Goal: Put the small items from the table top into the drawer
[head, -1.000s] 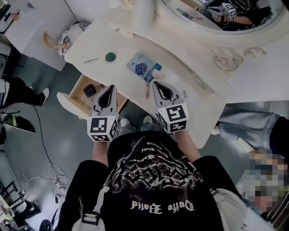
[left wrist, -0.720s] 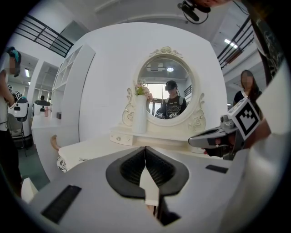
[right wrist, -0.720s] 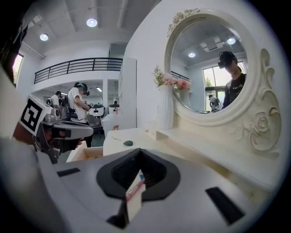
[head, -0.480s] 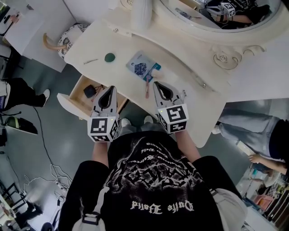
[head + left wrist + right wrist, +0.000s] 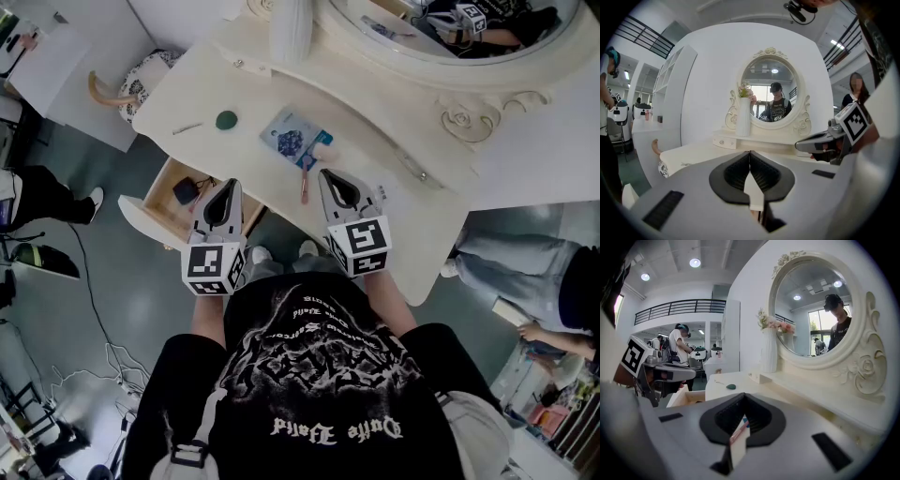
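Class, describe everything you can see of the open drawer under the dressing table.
The drawer is pulled out from under the cream dressing table, at the head view's left. It is a shallow open box with a cream front panel and a pale, wood-looking floor and sides. Inside lies one small dark item with a thin cord. The left gripper covers its right corner in that view; whether they touch cannot be told.

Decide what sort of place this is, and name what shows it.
Probably a dressing-table set staged in a large workroom, not a bedroom. The cream vanity has an oval mirror, a white vase and an open drawer, but behind it are a railed gallery and another person.
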Action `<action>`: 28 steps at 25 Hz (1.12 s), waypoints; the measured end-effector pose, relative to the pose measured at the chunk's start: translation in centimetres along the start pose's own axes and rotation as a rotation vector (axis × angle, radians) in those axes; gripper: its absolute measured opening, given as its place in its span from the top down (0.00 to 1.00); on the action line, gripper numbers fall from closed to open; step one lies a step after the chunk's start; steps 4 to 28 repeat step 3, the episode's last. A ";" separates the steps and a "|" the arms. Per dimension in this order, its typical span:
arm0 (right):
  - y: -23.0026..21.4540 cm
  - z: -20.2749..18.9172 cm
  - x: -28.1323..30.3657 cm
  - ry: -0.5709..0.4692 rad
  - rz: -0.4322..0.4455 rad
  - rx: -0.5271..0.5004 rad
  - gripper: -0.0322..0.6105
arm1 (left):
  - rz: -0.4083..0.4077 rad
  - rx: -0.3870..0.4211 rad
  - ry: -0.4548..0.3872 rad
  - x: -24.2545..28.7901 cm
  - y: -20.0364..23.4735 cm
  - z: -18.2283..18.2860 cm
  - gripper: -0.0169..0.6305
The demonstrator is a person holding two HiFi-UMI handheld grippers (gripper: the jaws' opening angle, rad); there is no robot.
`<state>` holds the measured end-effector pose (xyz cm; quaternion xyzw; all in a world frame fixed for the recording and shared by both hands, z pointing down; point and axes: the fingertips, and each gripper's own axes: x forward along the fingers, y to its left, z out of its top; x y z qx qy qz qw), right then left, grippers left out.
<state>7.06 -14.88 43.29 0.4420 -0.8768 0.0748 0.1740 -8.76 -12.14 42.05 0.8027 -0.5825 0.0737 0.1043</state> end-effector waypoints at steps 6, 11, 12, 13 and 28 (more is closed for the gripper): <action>-0.1 0.1 0.0 -0.002 0.000 -0.001 0.94 | 0.000 0.000 -0.001 0.0 0.0 0.1 0.95; -0.1 0.1 0.0 -0.002 0.000 -0.001 0.94 | 0.000 0.000 -0.001 0.0 0.0 0.1 0.95; -0.1 0.1 0.0 -0.002 0.000 -0.001 0.94 | 0.000 0.000 -0.001 0.0 0.0 0.1 0.95; -0.1 0.1 0.0 -0.002 0.000 -0.001 0.94 | 0.000 0.000 -0.001 0.0 0.0 0.1 0.95; -0.1 0.1 0.0 -0.002 0.000 -0.001 0.94 | 0.000 0.000 -0.001 0.0 0.0 0.1 0.95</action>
